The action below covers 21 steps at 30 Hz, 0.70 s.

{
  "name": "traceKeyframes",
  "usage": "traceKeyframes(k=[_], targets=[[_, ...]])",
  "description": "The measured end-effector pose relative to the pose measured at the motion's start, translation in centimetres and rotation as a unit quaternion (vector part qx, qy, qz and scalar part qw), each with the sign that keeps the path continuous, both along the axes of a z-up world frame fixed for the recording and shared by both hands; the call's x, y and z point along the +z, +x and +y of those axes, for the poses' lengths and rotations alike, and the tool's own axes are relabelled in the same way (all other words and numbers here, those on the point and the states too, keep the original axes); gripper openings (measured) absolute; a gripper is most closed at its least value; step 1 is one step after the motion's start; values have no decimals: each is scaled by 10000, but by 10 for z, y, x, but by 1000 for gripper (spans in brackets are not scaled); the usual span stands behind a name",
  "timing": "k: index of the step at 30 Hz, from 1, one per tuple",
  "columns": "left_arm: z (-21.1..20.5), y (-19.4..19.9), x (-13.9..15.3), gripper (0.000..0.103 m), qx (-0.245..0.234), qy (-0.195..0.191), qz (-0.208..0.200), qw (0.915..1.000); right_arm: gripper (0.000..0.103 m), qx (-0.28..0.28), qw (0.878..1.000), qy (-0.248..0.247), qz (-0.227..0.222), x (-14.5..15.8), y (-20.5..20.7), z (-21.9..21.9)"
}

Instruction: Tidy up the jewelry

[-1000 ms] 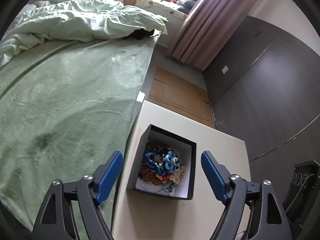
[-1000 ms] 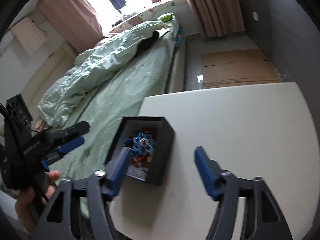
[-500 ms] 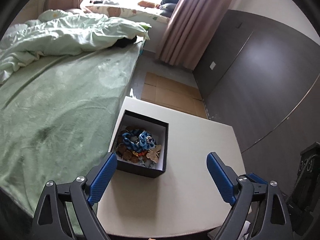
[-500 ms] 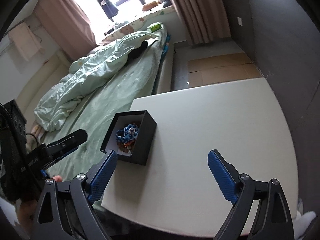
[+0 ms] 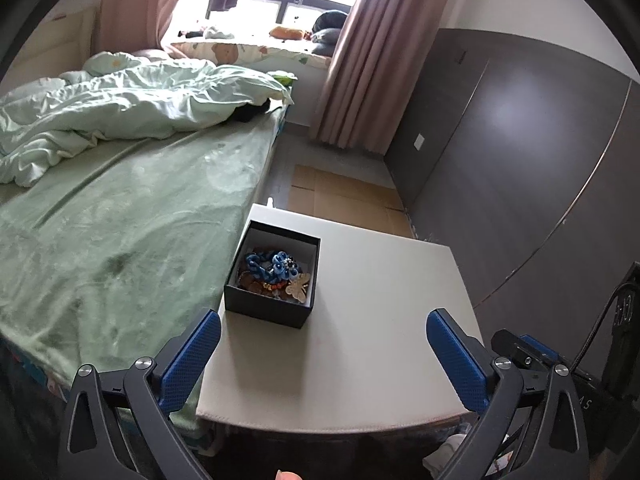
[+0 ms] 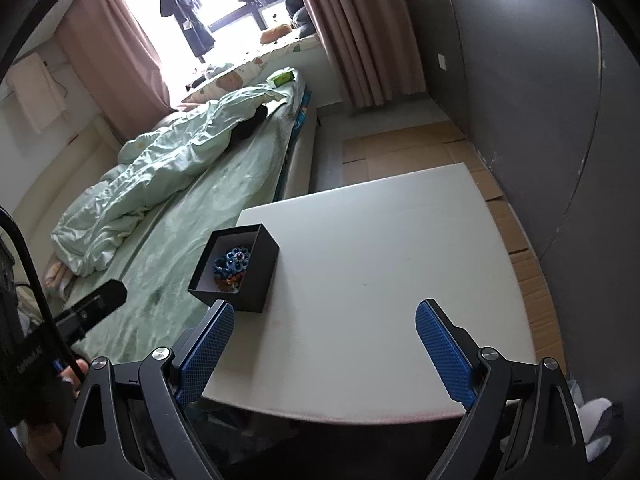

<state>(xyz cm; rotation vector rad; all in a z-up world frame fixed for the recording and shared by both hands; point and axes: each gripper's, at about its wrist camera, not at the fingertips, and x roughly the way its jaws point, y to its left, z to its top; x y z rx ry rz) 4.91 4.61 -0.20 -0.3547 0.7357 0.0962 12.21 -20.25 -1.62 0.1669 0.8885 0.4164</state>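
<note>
A black open box [image 5: 266, 304] stands at the left edge of the white table [image 5: 360, 340]. It holds a heap of jewelry: a blue braided chain [image 5: 272, 266], a pale butterfly piece [image 5: 298, 286] and brown and orange beads. My left gripper [image 5: 322, 320] hovers back from the box, above the table's near part. Its jaws are opening and nothing is between them. In the right wrist view the box [image 6: 260, 276] with a blue flower piece [image 6: 234, 260] lies ahead and left of my right gripper [image 6: 325, 308], which is wide open and holds nothing.
A bed with a green sheet [image 5: 120, 240] and a rumpled duvet [image 5: 120, 108] runs along the table's left side. Flat cardboard [image 5: 344, 196] covers the floor beyond. A dark wardrobe [image 5: 500, 140] lines the right. The left gripper's body [image 6: 92, 308] shows at the right wrist view's left.
Both grippers have drawn back and up from the box, which now looks smaller and farther ahead. Both pairs of jaws have spread wider.
</note>
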Motion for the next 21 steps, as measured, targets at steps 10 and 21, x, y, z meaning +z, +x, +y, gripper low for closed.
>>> traceKeyframes(k=[10, 21], targets=[[-18, -16, 26, 103, -127, 510, -93, 9986, 93, 85, 9999, -47, -134, 26, -23, -7], [-27, -30, 48, 103, -99, 968, -354, 9946, 103, 112, 9988, -280, -393, 53, -40, -10]])
